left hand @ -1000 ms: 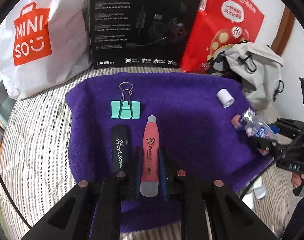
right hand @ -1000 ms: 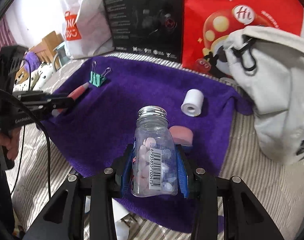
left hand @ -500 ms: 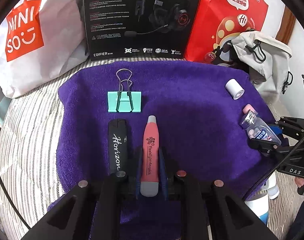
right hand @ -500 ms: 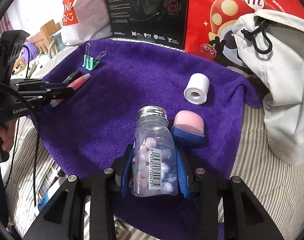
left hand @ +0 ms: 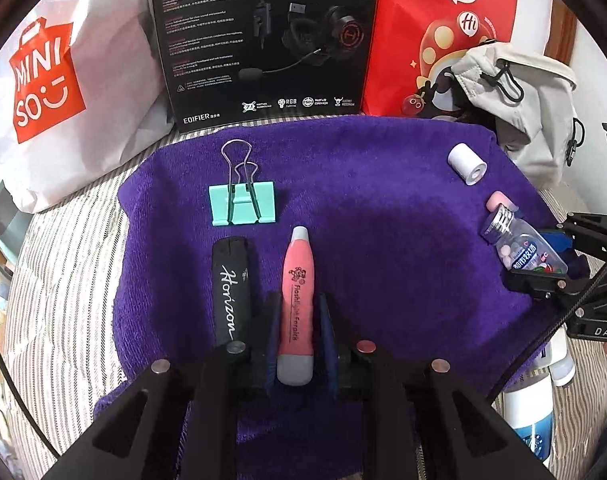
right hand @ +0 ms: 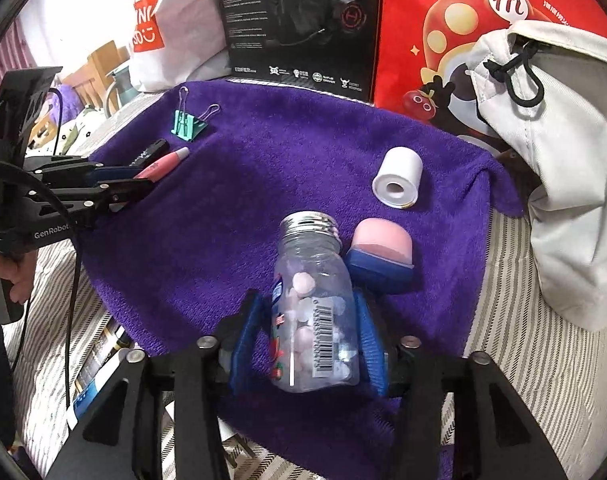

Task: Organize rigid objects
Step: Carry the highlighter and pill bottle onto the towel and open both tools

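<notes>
A purple towel holds a teal binder clip, a black "Horizon" stick, a white roll and a pink-and-blue capped piece. My left gripper is shut on a pink pen-shaped flashlight that lies parallel to the black stick, just right of it. My right gripper stands open around a clear pill bottle. The bottle rests tilted on the towel with small gaps to both blue pads, beside the pink-and-blue piece.
Behind the towel stand a white Miniso bag, a black headset box and a red paper bag. A pale fabric bag crowds the back right. White bottles lie off the towel's right edge on striped bedding.
The right gripper's pads have spread away from the pill bottle, which has rolled a little and now lies on the towel. Both grippers moved forward over the towel; the left keeps the pink flashlight.
</notes>
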`<state>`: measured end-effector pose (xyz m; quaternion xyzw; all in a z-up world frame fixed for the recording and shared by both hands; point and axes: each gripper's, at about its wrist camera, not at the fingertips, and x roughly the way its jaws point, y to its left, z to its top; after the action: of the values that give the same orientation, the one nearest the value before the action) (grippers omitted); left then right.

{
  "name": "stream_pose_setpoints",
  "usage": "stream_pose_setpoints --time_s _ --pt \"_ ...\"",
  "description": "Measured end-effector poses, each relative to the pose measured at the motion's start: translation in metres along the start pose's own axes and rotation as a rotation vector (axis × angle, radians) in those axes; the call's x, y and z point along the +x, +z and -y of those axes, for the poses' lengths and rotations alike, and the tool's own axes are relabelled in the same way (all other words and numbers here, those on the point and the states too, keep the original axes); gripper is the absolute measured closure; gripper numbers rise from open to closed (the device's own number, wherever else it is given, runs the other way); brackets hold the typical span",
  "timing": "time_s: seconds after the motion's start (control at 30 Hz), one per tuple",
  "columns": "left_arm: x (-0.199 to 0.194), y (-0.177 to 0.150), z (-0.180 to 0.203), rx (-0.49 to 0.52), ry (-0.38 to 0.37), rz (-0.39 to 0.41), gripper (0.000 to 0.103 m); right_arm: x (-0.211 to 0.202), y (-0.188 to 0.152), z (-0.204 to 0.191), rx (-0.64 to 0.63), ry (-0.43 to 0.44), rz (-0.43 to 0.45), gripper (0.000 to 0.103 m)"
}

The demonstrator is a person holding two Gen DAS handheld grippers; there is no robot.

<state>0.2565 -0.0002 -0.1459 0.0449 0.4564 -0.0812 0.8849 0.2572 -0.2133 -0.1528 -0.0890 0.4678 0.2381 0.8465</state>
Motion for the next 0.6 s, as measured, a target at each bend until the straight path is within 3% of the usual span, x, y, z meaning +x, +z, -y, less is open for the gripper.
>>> stream_pose_setpoints --time_s 0.23,0.37,0.47,0.6 --pt "-0.006 -0.007 0.003 0.016 0.045 -0.010 0.059 -0.007 -0.006 0.007 0.053 0.031 -0.002 0.048" --pt "-0.013 -0.005 -0.001 -0.010 0.035 -0.001 0.058 -0.021 -0.009 0.012 0.083 0.048 0.025 0.047" --pt "-0.023 -0.002 0.000 -0.012 0.049 0.028 0.045 -0.034 -0.008 0.014 0.089 0.050 0.065 0.043" --pt "-0.038 -0.001 0.006 -0.016 0.067 0.040 0.044 -0.045 -0.007 0.016 0.097 0.051 0.090 0.043"
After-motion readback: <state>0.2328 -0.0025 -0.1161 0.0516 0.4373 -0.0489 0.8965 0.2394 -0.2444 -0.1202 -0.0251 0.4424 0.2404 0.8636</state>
